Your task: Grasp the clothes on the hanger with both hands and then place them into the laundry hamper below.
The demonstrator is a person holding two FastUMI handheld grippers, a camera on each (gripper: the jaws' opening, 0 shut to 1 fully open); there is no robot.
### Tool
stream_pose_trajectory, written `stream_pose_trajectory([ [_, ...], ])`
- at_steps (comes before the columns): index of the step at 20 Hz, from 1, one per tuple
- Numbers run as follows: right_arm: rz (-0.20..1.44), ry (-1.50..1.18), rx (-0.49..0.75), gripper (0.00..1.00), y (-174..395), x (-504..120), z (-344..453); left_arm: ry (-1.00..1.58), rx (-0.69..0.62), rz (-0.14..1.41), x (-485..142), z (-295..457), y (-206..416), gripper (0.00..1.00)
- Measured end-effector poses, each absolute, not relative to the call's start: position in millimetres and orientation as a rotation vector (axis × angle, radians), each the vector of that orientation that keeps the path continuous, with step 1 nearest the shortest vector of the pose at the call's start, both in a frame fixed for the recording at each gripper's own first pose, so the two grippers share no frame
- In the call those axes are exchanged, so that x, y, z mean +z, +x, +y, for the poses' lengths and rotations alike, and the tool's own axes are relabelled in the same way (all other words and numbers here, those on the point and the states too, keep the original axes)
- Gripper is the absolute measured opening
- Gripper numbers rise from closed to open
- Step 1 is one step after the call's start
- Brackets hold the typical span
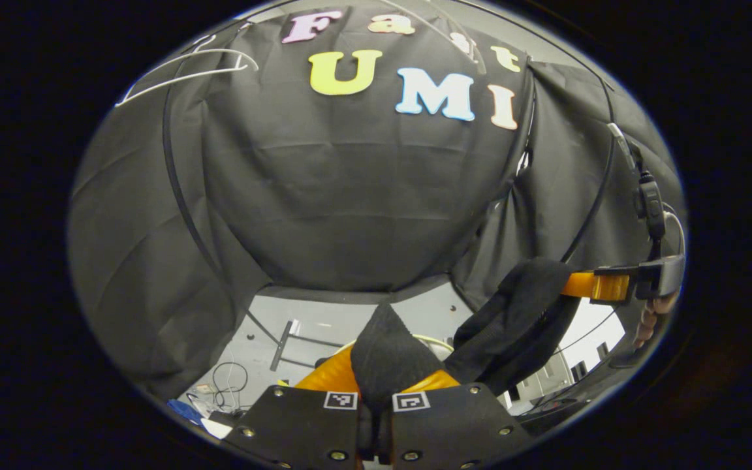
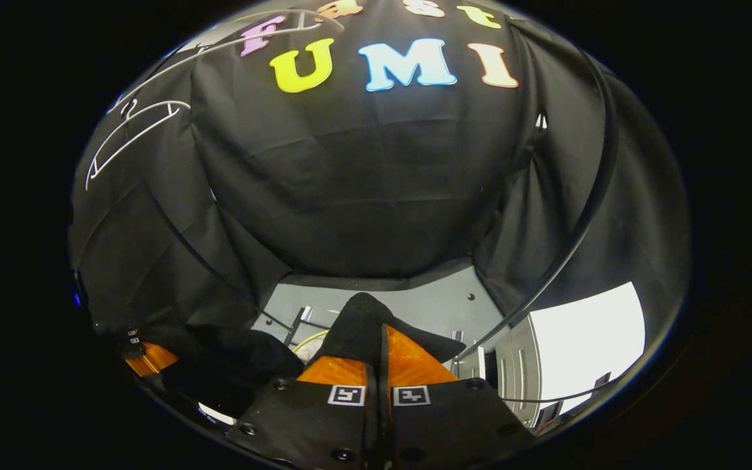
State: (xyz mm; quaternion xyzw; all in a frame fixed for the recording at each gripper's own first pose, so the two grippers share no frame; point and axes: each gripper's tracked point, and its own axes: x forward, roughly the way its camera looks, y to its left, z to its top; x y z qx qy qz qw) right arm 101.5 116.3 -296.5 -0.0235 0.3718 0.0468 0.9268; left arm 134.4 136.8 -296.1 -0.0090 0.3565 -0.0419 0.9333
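In the left gripper view, the left gripper point(image 1: 384, 385) pinches a bunched corner of the black garment point(image 1: 513, 313) between its orange fingers. The cloth stretches right to the right gripper point(image 1: 595, 286), so its long axis runs roughly level between the two. An empty white hanger point(image 1: 187, 68) hangs up left.

In the right gripper view, the right gripper point(image 2: 379, 365) is clamped on another peak of the garment, which sags left toward the left gripper point(image 2: 147, 358). The carry step seems under way; next comes lowering into the hamper, whose rim may be the pale curve point(image 2: 311, 338) below.
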Motion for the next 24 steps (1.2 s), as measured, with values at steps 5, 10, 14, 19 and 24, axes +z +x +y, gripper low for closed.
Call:
stream_pose_trajectory([
  [5, 0.857, -0.035, 0.095, 0.0, 92, -330, 122, 0.006, -0.093, 0.763, -290, 135, 142, 0.04],
  [10, 0.902, -0.057, 0.075, 0.04, 87, -347, 117, 0.022, -0.129, 0.794, -292, 132, 146, 0.03],
  [14, 0.937, -0.042, 0.031, 0.02, 82, -360, 108, 0.03, -0.15, 0.823, -306, 127, 149, 0.05],
  [19, 0.982, -0.023, -0.022, 0.07, 65, -373, 96, 0.045, -0.188, 0.857, -321, 121, 154, 0.1],
  [24, 0.974, -0.019, -0.018, 0.15, 58, -367, 96, 0.054, -0.159, 0.925, -341, 127, 144, 0.11],
])
